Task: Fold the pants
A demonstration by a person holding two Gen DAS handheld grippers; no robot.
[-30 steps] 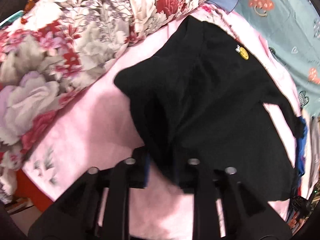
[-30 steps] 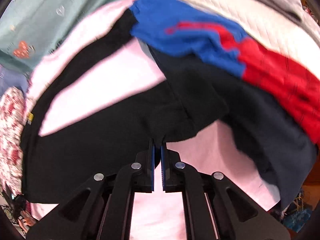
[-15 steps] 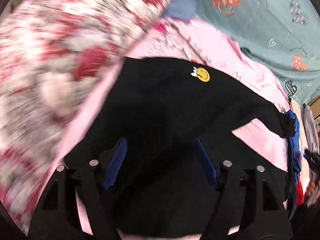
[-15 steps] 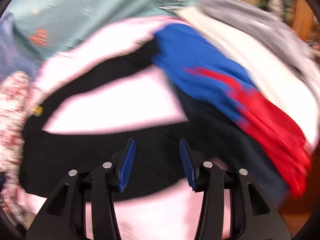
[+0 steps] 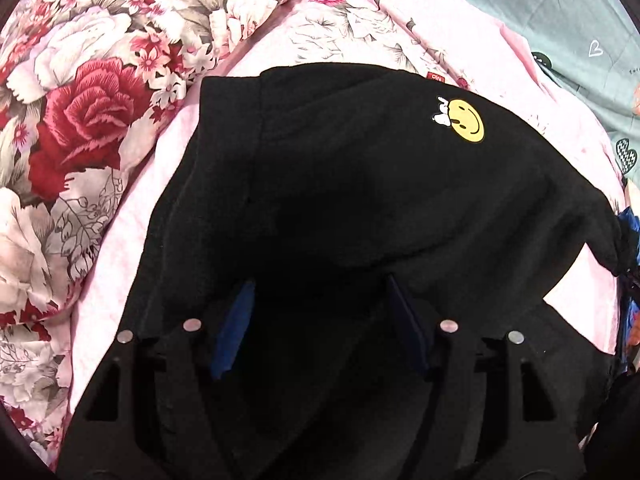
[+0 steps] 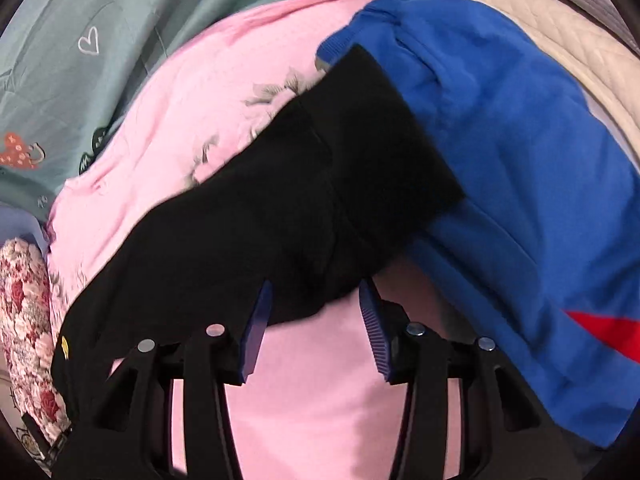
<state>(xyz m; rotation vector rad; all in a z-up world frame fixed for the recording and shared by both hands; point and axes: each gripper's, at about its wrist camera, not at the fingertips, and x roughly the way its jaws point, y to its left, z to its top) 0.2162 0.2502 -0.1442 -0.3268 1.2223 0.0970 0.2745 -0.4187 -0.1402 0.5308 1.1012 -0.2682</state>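
Pants [image 5: 360, 200], 1 black pair, lie on pink sheet [image 6: 304, 392] under 2 gaping grippers, left [image 5: 320, 320], right [image 6: 316, 320].

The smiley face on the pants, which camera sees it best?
The left wrist view. There the yellow smiley is big, sharp and whole on the black pants, ahead of the open left gripper. The right wrist view shows only a tiny yellow speck at the pants' far left edge.

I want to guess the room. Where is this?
Probably a bedroom, on a bed: a pink flowered bedsheet, a thick rose-patterned quilt, and black soft pants spread out.
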